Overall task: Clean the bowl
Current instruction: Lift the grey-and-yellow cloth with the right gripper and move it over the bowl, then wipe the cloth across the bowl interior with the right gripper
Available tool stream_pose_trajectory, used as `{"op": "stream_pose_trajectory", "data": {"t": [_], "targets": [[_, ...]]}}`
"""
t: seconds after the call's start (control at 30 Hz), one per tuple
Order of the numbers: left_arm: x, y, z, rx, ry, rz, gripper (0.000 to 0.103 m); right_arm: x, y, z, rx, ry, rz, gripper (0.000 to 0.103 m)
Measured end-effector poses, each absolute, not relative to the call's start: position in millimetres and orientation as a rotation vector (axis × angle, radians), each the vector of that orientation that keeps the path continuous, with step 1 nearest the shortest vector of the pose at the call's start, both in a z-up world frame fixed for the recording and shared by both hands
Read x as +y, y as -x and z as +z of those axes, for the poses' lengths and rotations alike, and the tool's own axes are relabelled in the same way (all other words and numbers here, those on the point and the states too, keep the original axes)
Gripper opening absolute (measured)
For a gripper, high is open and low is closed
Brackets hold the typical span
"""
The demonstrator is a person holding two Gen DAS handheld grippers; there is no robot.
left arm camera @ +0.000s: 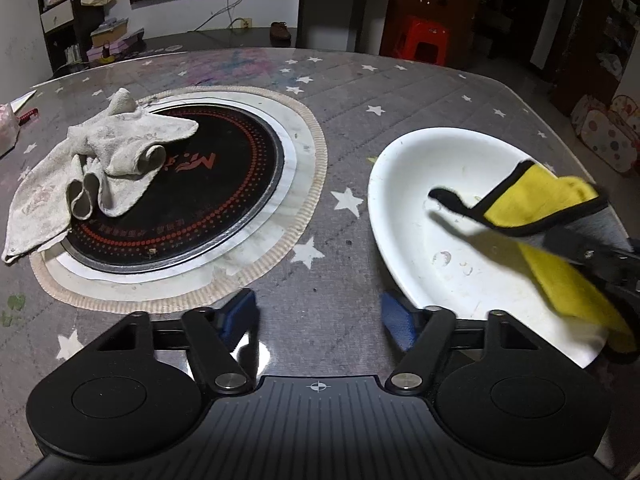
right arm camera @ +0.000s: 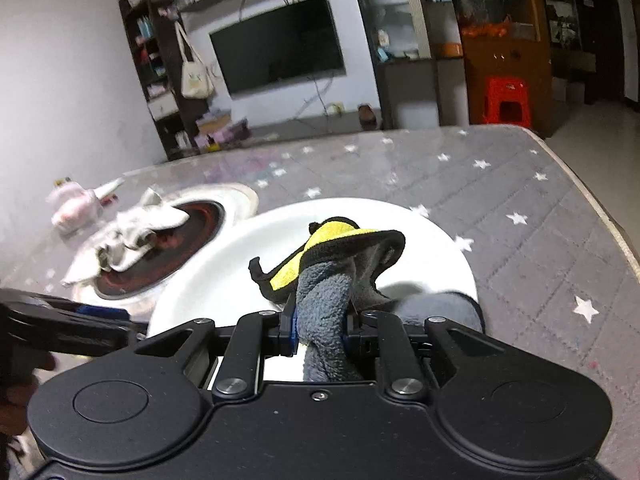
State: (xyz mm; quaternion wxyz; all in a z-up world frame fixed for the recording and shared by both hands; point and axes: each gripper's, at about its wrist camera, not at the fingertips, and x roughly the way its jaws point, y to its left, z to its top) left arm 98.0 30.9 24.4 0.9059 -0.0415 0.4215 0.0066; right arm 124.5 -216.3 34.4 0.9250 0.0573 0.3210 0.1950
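Bowl: white bowl [left arm camera: 420, 216] on the right part of the table [left arm camera: 352, 92], tilted, so its inside faces the left wrist camera; small droplets and specks show on the inner surface.
Bowl in right view: bowl [right arm camera: 224, 276] lies straight ahead of the right gripper, just beyond its fingers.
Cloth: yellow cloth [left arm camera: 536, 204] with black edging and a grey back, held over the bowl's inside; one black-edged corner points down toward the bowl floor, whether it touches is unclear.
Right gripper: right gripper [right arm camera: 322, 330] is clenched on the cloth [right arm camera: 324, 304], the grey side bunched between its fingers, the yellow side flaring out above the bowl.
Right gripper from the left view: it [left arm camera: 592, 256] comes in from the right edge, blurred, over the bowl's near right rim.
Left gripper: left gripper [left arm camera: 318, 320] is released, blue pads wide apart and holding nothing; it hovers over the table just left of the bowl's near rim, the right pad [left arm camera: 396, 320] close beside the rim.
Hob: round black hob [left arm camera: 192, 196] with red dotted rings set in the table, left of the bowl, ringed by a pale mat [left arm camera: 308, 184].
Rag: crumpled off-white rag [left arm camera: 92, 168] lies across the hob's left side and the mat.
Table cover: grey with white stars.
Background: wall TV [right arm camera: 276, 44], red stool [right arm camera: 506, 100], tote bag [right arm camera: 196, 76] on a shelf.
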Motion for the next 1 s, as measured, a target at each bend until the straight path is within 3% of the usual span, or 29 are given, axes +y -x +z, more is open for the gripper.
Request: {"op": "stream_pose_trajectory", "data": {"t": [0.17,0.4,1.0], "targets": [[28.7,-99.8,22.0,0.872,0.066,0.015,0.051,-217.5,-141.0,27.9,0.68,-0.125,0.367,0.02],[29.0,-101.2,20.3,0.866,0.046,0.0,0.047,-217.7,-164.2,19.4,0.703,-0.128,0.322,0.02],[31.7,-102.9,19.4,0.858,0.042,-0.035,0.047,-174.2,-184.7,13.8,0.782,-0.135,0.388,0.02]]}}
